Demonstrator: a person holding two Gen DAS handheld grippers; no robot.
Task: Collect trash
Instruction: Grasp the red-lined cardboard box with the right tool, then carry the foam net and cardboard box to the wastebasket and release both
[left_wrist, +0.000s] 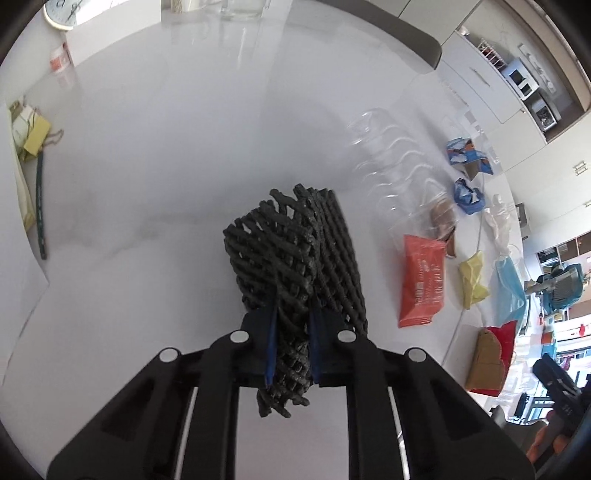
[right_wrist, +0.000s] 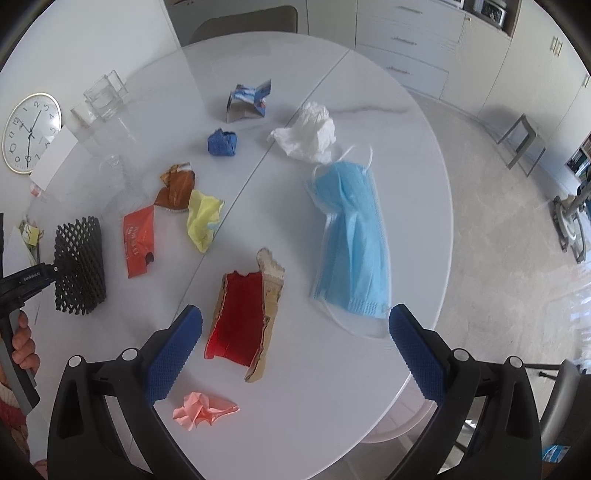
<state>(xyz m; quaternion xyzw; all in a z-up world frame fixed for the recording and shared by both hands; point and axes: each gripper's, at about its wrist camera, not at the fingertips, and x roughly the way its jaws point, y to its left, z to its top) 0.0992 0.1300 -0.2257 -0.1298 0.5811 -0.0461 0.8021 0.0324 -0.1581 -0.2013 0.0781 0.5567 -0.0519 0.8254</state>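
Left gripper (left_wrist: 291, 343) clamps black foam net (left_wrist: 291, 254) — centred.

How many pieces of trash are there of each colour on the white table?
Blue: 3, face mask, crumpled wad, printed carton
Red or orange: 2, torn box, wrapper
Yellow: 1, paper
Pink: 1, paper
White: 1, tissue
Brown: 1, wrapper
Black: 1, foam net, gripped by the left gripper
Total: 10
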